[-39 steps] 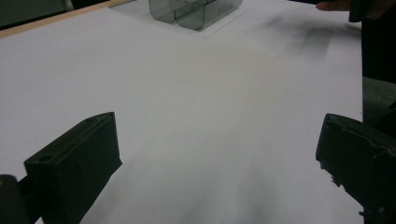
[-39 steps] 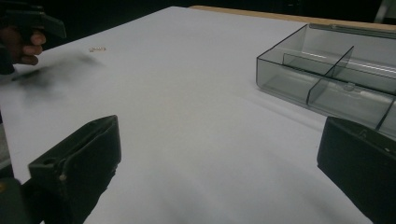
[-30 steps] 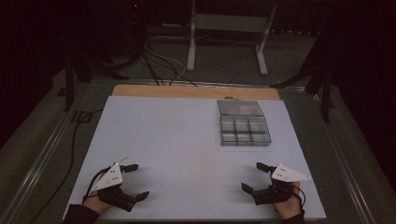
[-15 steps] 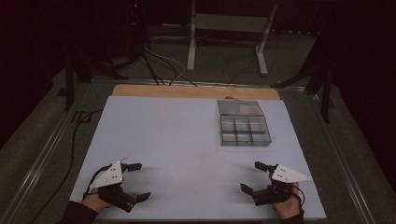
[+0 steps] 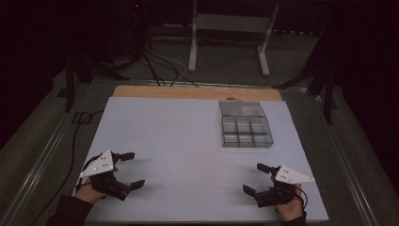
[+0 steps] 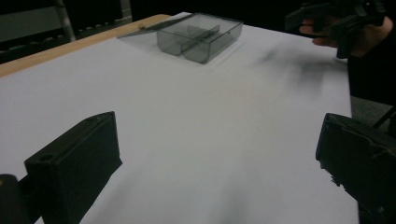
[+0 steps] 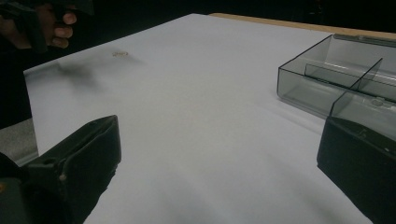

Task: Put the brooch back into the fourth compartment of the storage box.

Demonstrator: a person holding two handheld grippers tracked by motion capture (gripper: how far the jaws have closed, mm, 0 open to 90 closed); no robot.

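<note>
The see-through grey plastic box with little compartments looks light and hard to me, and I think its smooth walls would be slippery, so it could slide on the table if I push it. I think it could crack if I squeeze too hard. Its thin flat lid is open and lies back on the far side of the box. The best place to take hold, I think, is a thin outer wall or the edge of the lid, pinched gently between two jaws. My right gripper is in my right hand near my edge of the big white table top, and its jaws are wide apart with nothing between them. From this gripper the box is ahead and well apart, a little toward the middle of the table; in the right gripper view it sits just past the right-hand jaw. My left gripper has its jaws spread apart too, and it holds nothing. From it the box is far ahead and off to the right side, across a lot of bare table. There is also a tiny ring-like thing on the table near my left hand, too small for me to tell what it is.
</note>
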